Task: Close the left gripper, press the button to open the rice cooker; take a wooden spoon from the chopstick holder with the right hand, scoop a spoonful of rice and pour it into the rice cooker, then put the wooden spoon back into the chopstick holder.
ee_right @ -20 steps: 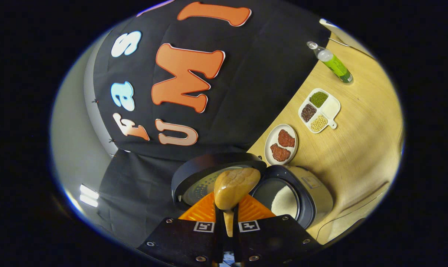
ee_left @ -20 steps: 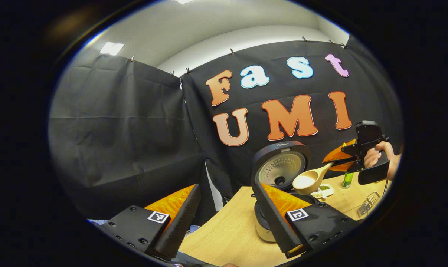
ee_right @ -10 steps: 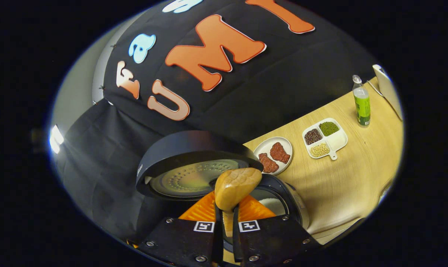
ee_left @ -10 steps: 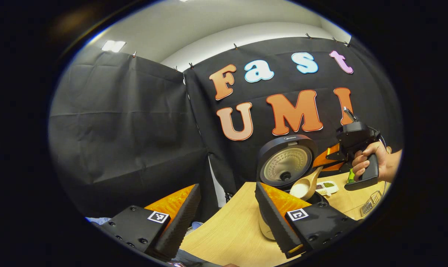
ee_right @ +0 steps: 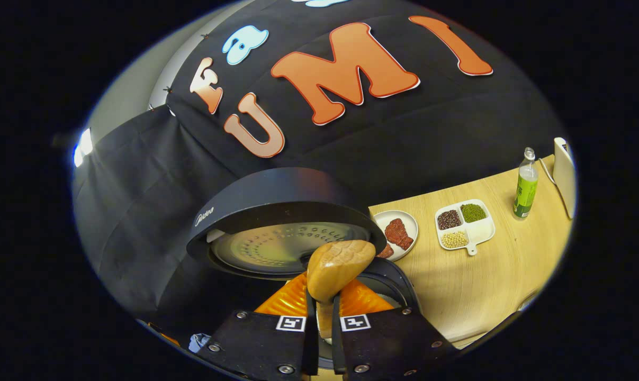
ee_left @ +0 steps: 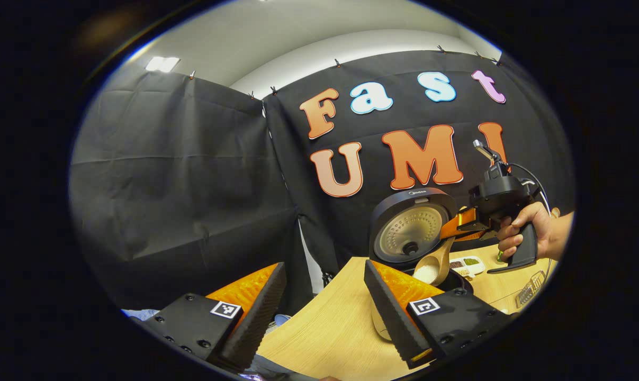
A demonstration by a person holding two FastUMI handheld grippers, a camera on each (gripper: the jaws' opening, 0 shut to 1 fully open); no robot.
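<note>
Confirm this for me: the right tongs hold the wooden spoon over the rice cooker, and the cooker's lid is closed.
The lid is not closed. In the right gripper view the rice cooker's lid stands raised, its perforated inner plate facing the camera, above the open pot. The rest holds: the right tongs grip the wooden spoon by its handle over the rice cooker.

Brand mark on rice cooker lid (ee_right: pixel 277 198), too small to read
</note>
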